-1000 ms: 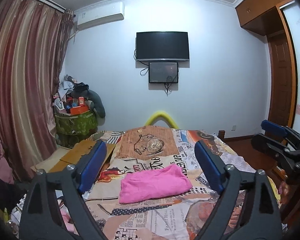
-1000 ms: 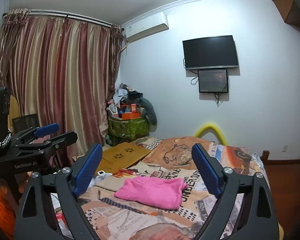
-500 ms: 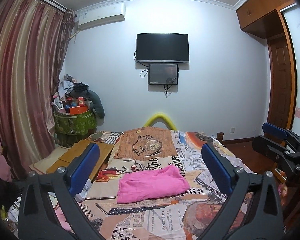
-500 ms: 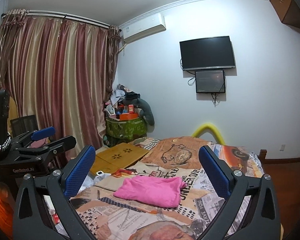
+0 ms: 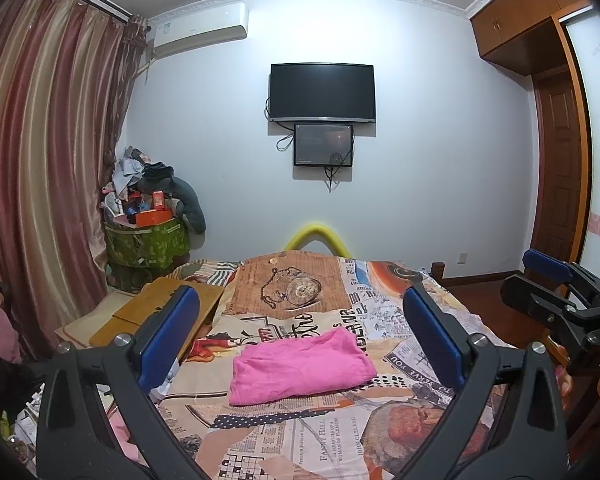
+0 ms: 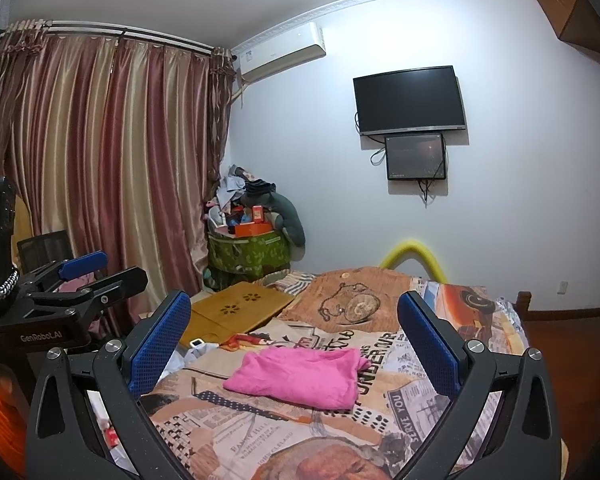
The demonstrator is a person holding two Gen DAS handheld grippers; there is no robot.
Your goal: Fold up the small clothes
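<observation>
Nearest the left wrist camera, the left gripper [image 5: 298, 330] has its blue-padded jaws spread wide, nothing between them; they have just been opening and now stand fully apart. Seen from the right wrist camera, the right gripper [image 6: 294, 338] also stands wide, nothing caught between its pads, and it hangs above the bed without touching the cloth. Each tool shows in the other's view: the right one at 3 o'clock in the left view, the left one at 9 o'clock in the right view. Just beyond the fingertips, near the middle of the bed [image 5: 340, 452], a pink garment [image 5: 300, 366] lies folded into a flat, roughly rectangular bundle on the newspaper-print bedspread [image 6: 260, 432], clear of both tools. At about 10 o'clock from the garment a low wooden lap table [image 6: 236, 312] rests at the bed's edge. Farther off, a yellow foam arch [image 5: 318, 234] rises behind the bed's far end. At 10 o'clock a green bin [image 5: 148, 242] piled with clutter stands by the striped curtains [image 6: 100, 168]. On the far wall hang a dark television [image 5: 322, 92], a smaller screen [image 5: 323, 145] under it, and an air conditioner [image 5: 198, 28] at 11 o'clock.
</observation>
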